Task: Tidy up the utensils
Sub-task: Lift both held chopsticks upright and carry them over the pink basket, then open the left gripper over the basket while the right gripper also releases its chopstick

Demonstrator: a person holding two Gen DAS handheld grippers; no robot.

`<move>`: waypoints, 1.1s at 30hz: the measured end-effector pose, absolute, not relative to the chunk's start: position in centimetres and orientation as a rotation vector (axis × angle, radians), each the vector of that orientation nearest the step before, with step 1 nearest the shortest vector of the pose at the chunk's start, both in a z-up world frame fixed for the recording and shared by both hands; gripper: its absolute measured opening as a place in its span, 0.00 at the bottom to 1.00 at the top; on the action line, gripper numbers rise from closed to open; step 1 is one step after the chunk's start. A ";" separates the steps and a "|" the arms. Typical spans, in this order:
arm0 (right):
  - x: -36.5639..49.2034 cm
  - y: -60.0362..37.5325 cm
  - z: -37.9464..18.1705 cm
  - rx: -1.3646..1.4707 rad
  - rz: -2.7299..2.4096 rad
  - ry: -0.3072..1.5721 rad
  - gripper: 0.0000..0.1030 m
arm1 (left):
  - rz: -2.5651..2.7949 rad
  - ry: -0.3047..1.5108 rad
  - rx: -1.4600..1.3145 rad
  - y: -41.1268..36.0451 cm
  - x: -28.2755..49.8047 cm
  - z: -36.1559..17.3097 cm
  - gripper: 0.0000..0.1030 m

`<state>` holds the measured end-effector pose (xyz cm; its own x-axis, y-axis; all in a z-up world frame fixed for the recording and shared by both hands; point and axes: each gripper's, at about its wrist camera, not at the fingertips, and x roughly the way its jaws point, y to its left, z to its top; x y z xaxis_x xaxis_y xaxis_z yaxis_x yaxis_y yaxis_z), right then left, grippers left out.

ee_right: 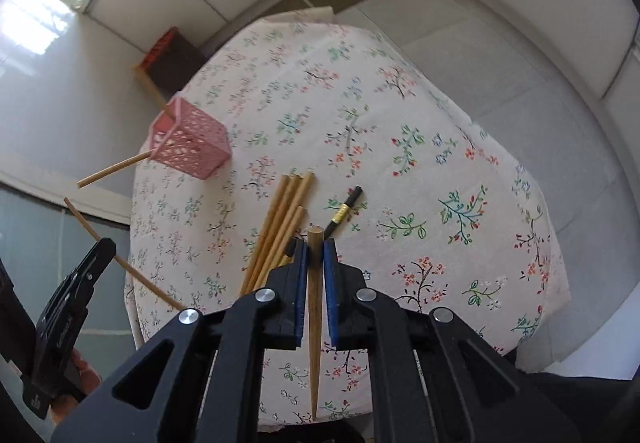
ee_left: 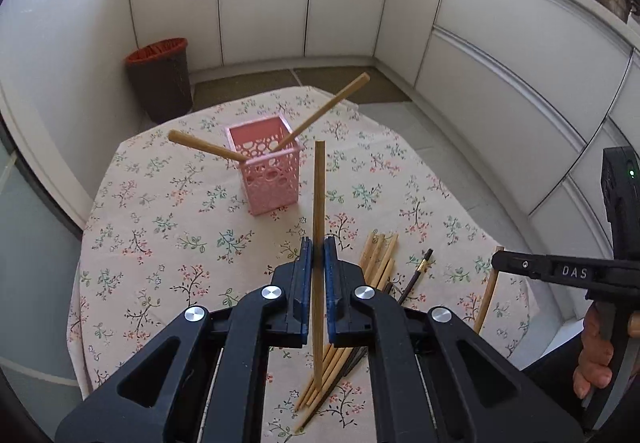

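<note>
Left gripper (ee_left: 319,257): jaws clenched on a lifted wooden chopstick (ee_left: 319,203).
Right gripper (ee_right: 316,259): jaws clenched on another chopstick (ee_right: 315,283).
Pink holder (ee_left: 269,167): two chopsticks held, table (ee_left: 160,243) clear between.
Pile (ee_right: 280,219): loose chopsticks left beside a black chopstick (ee_right: 345,210).

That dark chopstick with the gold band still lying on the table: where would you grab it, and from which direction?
Judging by its pose, grip the dark chopstick at its free thick end past the gold band, coming straight down from above. It lies flat on the tablecloth, and its thinner end runs in beside the pile of bamboo chopsticks, so that end looks crowded. Jaws should straddle it crosswise.
</note>
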<state>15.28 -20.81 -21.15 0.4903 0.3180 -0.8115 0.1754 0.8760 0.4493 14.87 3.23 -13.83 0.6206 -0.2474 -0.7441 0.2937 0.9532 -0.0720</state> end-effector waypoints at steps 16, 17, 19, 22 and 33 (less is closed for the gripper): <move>15.6 -19.3 -2.6 0.390 0.230 0.686 0.08 | -0.264 0.630 0.061 2.8 15.2 -3.0 0.05; 16.2 -19.1 -1.7 0.393 0.236 0.664 0.08 | -0.254 0.616 0.057 2.9 15.8 -2.4 0.05; 17.3 -18.8 0.0 0.402 0.247 0.619 0.08 | -0.236 0.591 0.047 3.1 16.9 -1.3 0.05; 18.9 -18.1 1.7 0.407 0.259 0.567 0.08 | -0.199 0.561 0.020 3.6 19.2 -0.1 0.05; 25.1 -14.9 1.3 0.366 0.261 0.499 0.08 | -0.108 0.598 -0.039 4.5 27.7 -4.0 0.07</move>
